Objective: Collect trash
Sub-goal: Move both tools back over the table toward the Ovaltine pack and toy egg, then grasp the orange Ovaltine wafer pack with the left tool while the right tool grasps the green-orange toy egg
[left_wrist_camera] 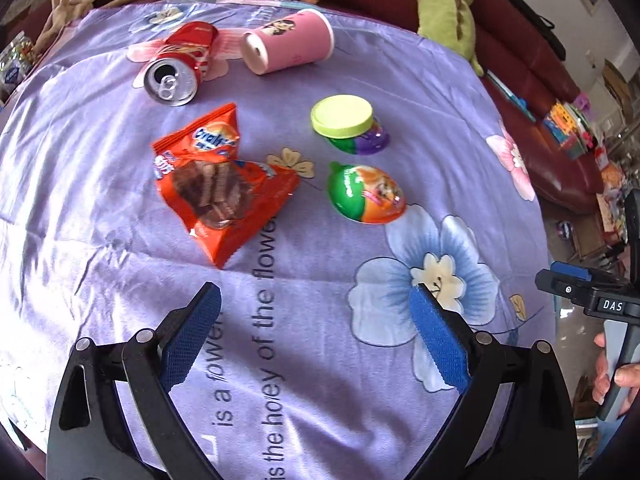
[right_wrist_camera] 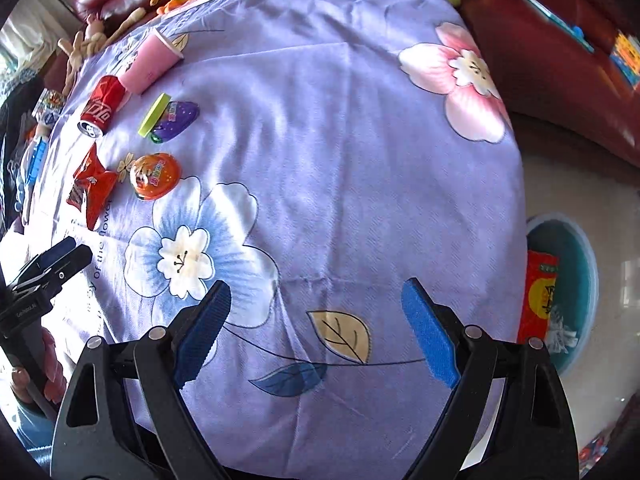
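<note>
I hold both jaws wide, empty, left gripper, right gripper | snack bag, can near table's left edge | risk: can rolls off when nudged.

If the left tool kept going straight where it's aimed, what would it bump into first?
Probably just the purple cloth: the open left tool points steeply down at a bare printed patch. The orange snack bag lies farther ahead.
</note>
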`<move>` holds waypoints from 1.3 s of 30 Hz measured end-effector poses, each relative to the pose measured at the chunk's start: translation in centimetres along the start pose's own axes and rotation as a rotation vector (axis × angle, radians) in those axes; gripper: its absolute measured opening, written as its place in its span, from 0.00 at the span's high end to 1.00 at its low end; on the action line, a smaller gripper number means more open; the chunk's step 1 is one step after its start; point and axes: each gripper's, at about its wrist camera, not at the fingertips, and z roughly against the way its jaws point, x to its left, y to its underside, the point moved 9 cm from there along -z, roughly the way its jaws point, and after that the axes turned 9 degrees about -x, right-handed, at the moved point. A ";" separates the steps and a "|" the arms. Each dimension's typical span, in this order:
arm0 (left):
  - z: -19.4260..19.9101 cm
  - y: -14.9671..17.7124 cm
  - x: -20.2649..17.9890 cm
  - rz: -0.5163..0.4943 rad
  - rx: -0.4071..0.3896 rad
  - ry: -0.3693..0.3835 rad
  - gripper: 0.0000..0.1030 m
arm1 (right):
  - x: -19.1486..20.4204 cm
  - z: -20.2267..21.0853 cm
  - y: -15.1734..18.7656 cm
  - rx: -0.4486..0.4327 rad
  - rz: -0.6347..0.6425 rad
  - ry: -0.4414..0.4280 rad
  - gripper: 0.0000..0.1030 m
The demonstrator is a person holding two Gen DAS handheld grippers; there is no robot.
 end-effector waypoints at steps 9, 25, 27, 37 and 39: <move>-1.0 -1.2 6.0 0.126 -0.010 -0.032 0.08 | 8.7 -3.7 -4.7 0.026 0.143 -0.078 0.19; -1.1 -1.6 9.4 0.156 -0.005 -0.042 0.08 | 17.3 -10.1 -6.8 0.083 0.345 -0.105 0.46; -1.3 -1.8 9.1 0.149 -0.004 -0.039 0.08 | 17.4 -9.9 -6.6 0.071 0.360 -0.099 0.48; -3.3 -4.4 5.7 0.107 -0.015 -0.002 0.08 | 11.3 -8.2 -6.1 0.072 0.187 -0.077 0.48; -3.9 -4.9 5.0 0.109 -0.015 0.005 0.08 | 10.0 -7.9 -5.8 0.068 0.157 -0.069 0.48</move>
